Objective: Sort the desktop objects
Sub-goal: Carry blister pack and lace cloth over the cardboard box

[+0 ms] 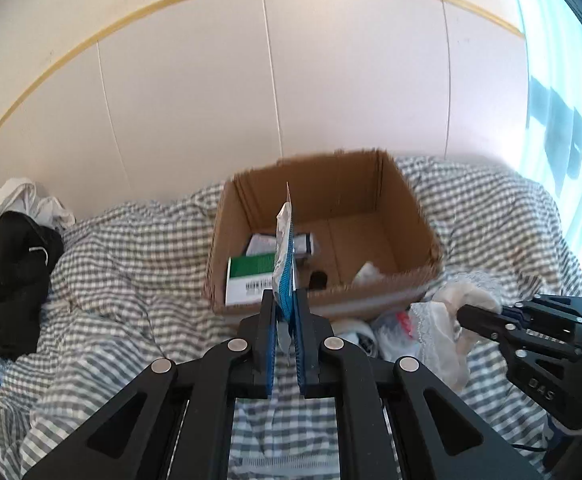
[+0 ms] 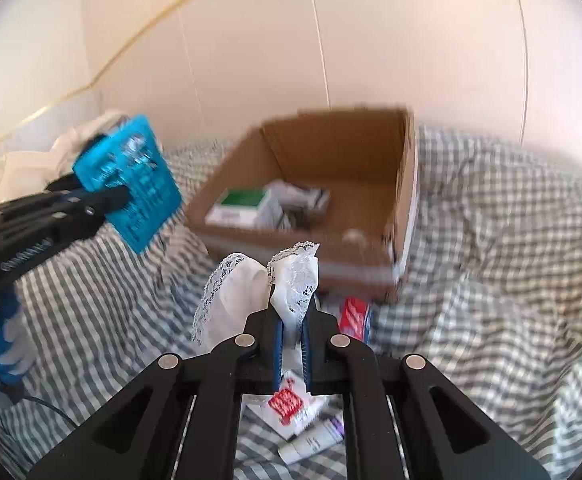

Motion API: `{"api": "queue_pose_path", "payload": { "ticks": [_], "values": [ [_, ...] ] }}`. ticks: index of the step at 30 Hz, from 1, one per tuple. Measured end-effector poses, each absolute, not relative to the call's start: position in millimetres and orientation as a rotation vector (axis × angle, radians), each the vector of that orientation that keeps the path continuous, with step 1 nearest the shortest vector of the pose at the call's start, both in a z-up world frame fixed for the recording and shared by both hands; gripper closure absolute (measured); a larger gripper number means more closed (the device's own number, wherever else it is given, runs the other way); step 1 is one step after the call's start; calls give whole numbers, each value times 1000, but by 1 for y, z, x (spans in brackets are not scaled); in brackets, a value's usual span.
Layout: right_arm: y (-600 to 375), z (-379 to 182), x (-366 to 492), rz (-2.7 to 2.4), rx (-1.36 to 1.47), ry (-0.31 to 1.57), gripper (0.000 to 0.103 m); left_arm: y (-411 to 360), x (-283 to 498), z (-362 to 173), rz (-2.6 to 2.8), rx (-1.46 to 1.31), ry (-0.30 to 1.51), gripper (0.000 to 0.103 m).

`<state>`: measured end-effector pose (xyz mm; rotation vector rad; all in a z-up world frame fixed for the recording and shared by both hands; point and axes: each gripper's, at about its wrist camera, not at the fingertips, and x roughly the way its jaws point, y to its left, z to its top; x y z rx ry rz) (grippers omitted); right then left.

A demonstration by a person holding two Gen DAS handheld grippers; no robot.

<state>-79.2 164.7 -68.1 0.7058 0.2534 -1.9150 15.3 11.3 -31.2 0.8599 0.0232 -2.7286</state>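
The cardboard box (image 1: 371, 200) sits open-topped at the far middle of the checked bed cover (image 1: 131, 260), placed to receive sorted items. The left gripper (image 1: 285, 312) clamps the blue packet (image 2: 129, 182) edge-on near the box; the right gripper (image 2: 293, 316) pinches the white lace cloth (image 2: 295, 276) just short of the box's near wall, both apparently raised for dropping in.

Both grippers, left gripper (image 1: 285, 304) and right gripper (image 2: 292, 322), are matte black linkages with round silver rivets. Blue ribbed pads (image 1: 299, 344) line the fingers (one body bears pale embossed lettering)
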Motion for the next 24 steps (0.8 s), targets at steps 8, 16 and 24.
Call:
{"api": "queue_pose_path", "payload": {
  "ticks": [8,16,24],
  "values": [
    [168,-4,-79,-1978,549,186,96,5,2,2,-2772,754,46,95],
    [139,63,-94,-2018,397,170,96,-1,-20,25,-2818,678,65,95],
    [118,83,-117,-2022,378,112,96,-20,-47,34,-2805,628,64,95]
  ]
}}
